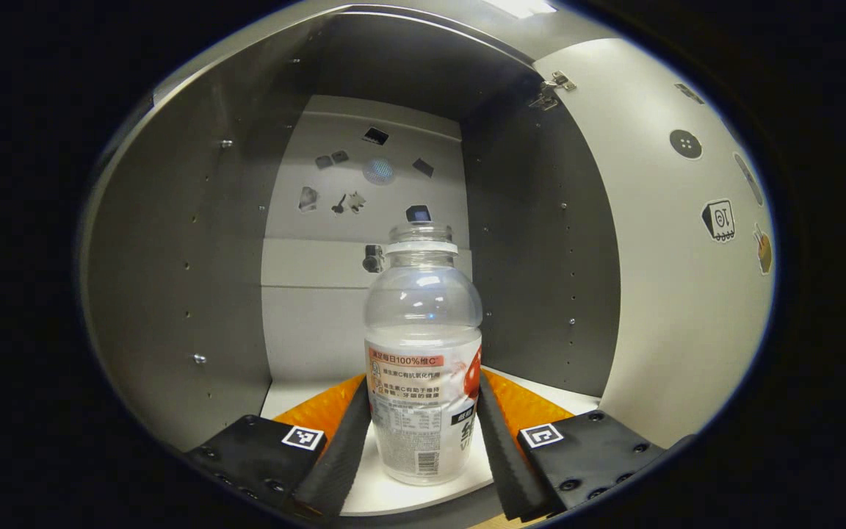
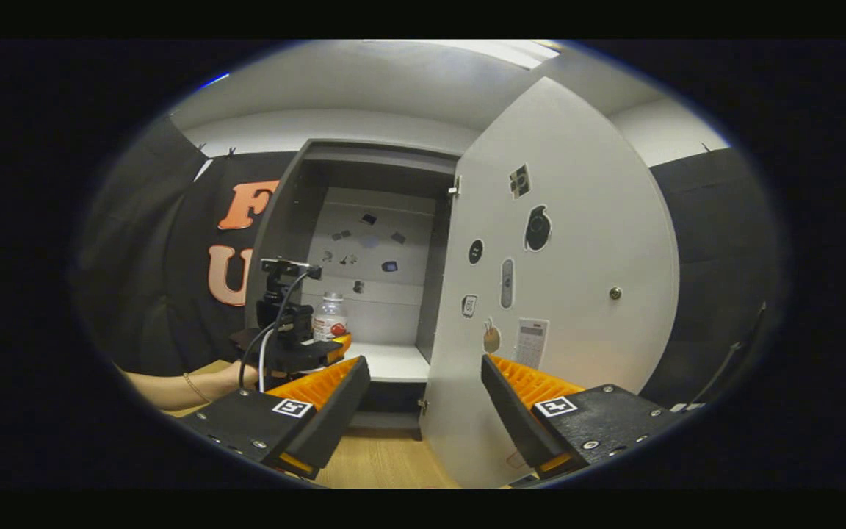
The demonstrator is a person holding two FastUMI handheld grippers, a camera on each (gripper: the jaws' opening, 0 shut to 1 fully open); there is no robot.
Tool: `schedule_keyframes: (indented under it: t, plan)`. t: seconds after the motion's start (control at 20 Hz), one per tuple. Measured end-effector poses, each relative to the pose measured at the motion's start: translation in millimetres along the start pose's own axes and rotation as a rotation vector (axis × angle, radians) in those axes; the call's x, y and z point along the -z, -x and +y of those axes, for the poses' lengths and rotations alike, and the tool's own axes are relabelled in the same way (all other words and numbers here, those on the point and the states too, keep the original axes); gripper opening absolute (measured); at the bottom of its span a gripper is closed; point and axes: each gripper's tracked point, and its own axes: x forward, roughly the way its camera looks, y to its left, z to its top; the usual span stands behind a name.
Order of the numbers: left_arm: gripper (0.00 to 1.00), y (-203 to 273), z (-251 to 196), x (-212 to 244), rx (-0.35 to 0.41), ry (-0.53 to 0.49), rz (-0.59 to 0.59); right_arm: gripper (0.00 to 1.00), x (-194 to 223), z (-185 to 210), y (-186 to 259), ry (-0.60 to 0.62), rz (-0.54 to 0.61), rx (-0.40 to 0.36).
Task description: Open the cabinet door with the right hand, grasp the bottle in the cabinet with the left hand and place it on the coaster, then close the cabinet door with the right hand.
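The left gripper view shows the left gripper [image 1: 423, 441] grasping the bottle [image 1: 423, 353], upright, cap up, on the cabinet shelf [image 1: 393, 496]. The right gripper view shows the open cabinet door [image 2: 570, 279] and the right gripper [image 2: 423, 411], released.

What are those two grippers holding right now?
The left gripper fingers flank the bottle at its labelled lower body; contact unclear. The right gripper holds nothing.
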Motion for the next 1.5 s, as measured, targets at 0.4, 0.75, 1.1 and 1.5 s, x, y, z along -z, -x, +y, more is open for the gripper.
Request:
schedule_keyframes:
  t: [0.4, 0.75, 1.1, 1.5]
  plan:
    - [0.82, 36, -4, -16, -0.007, -0.014, -0.037, 0.94, 6, 5, 11, -0.014, 0.006, -0.042]
    - [0.82, 91, -3, -27, -0.017, -0.045, -0.069, 0.94, 3, 23, 22, -0.011, -0.012, -0.111]
    - [0.82, 155, 12, -19, -0.057, -0.028, -0.075, 0.94, 7, 61, 30, -0.031, 0.002, -0.201]
    - [0.82, 225, 43, 23, -0.105, -0.019, -0.044, 0.94, 22, 101, 42, -0.072, 0.044, -0.243]
